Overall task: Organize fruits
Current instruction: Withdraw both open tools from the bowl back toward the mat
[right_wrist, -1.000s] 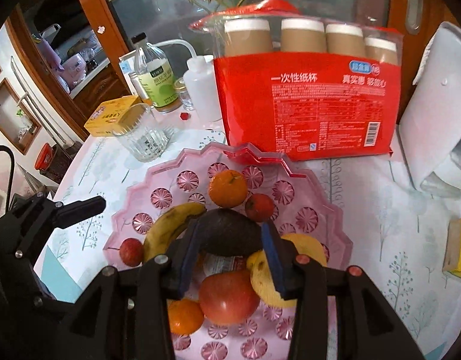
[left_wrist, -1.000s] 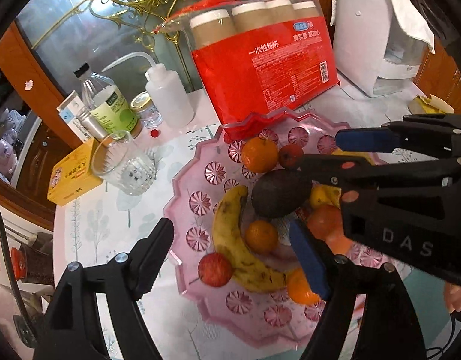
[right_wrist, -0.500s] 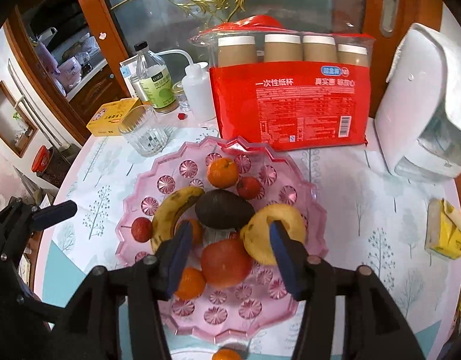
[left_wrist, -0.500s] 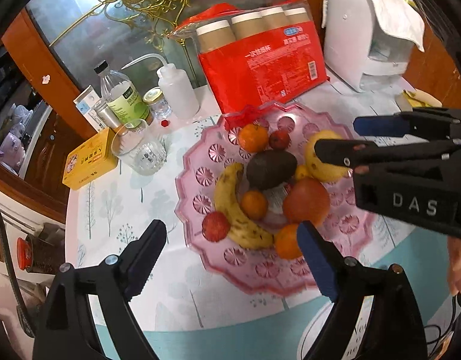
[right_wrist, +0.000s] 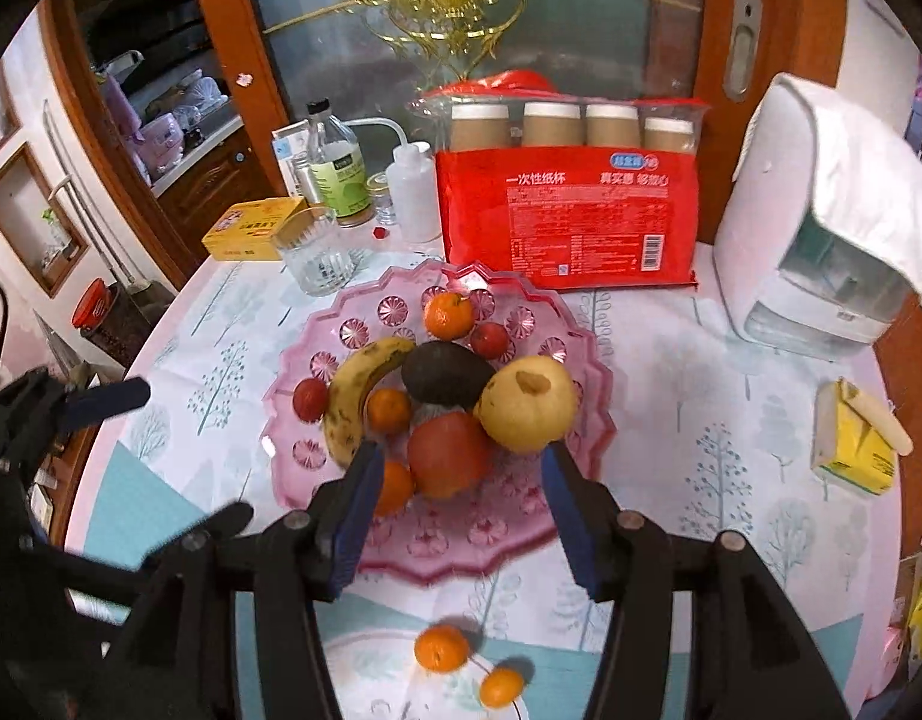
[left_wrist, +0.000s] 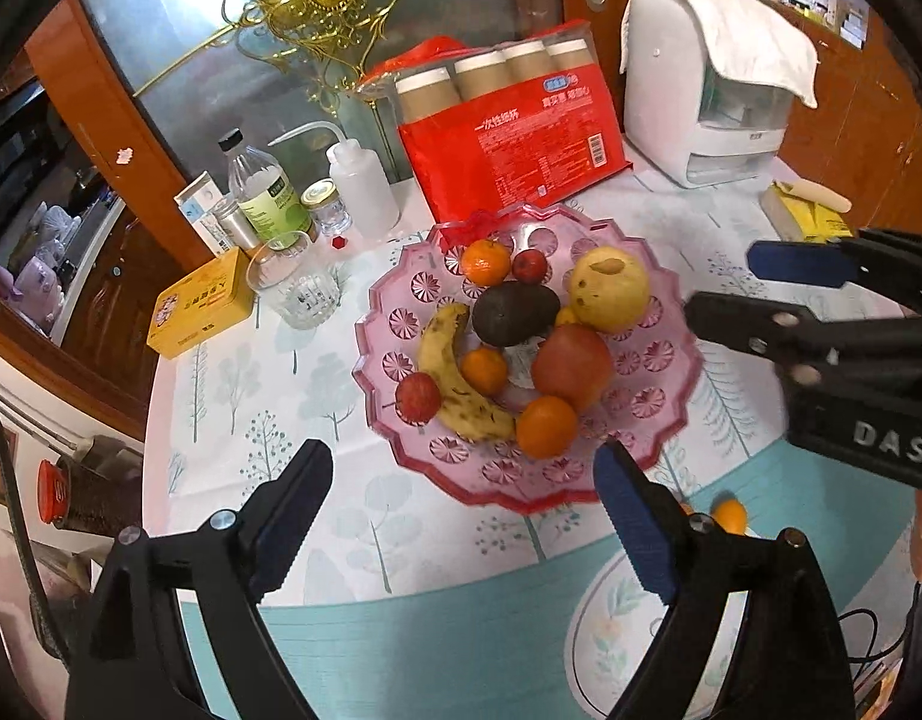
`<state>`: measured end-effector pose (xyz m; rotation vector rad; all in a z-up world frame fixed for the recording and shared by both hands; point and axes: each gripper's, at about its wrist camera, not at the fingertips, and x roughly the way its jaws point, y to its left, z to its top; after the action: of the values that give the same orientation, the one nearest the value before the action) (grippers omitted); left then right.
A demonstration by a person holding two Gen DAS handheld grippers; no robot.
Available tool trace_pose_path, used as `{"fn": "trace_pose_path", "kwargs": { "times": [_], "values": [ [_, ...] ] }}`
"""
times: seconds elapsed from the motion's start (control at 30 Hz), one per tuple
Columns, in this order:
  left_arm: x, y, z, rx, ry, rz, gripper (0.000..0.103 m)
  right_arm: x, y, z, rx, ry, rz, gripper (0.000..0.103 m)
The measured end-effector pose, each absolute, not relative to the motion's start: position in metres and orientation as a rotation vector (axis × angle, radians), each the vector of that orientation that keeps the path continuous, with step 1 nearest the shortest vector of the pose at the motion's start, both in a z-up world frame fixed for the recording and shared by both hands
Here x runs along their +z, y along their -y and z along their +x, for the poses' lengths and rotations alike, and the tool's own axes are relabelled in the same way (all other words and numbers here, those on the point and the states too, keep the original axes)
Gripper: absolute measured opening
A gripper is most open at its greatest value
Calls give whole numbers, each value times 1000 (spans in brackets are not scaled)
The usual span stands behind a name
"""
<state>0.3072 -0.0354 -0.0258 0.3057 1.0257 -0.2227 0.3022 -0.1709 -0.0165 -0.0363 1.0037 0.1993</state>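
Above the near edge of the pink fruit tray (right_wrist: 586, 450), both grippers, left gripper (left_wrist: 455, 516) and right gripper (right_wrist: 458, 510), are hovering released and empty, seemingly because two tangerines (right_wrist: 441, 648) are lying outside, unsorted.

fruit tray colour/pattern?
Translucent pink tray with moulded rosettes and a scalloped rim; clearest in the right wrist view.

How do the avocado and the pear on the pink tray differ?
The avocado is dark, nearly black; the pear is pale yellow with a brown blemish. The avocado lies lengthwise, an elongated oval; the pear looks rounder and bulkier. The avocado sits mid-tray, the pear toward its right edge. Both rest on the tray, touching, neither gripped.
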Motion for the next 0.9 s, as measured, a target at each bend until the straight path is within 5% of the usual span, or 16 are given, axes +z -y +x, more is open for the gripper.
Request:
{"fn": "trace_pose_path", "kwargs": {
  "times": [0.57,0.9],
  "values": [
    [-11,42,219,-272,-950,194,88,-12,212,184,192,-961,-51,55],
    [-56,57,198,-281,-955,150,88,-53,224,150,141,-973,-41,55]
  ]
}}
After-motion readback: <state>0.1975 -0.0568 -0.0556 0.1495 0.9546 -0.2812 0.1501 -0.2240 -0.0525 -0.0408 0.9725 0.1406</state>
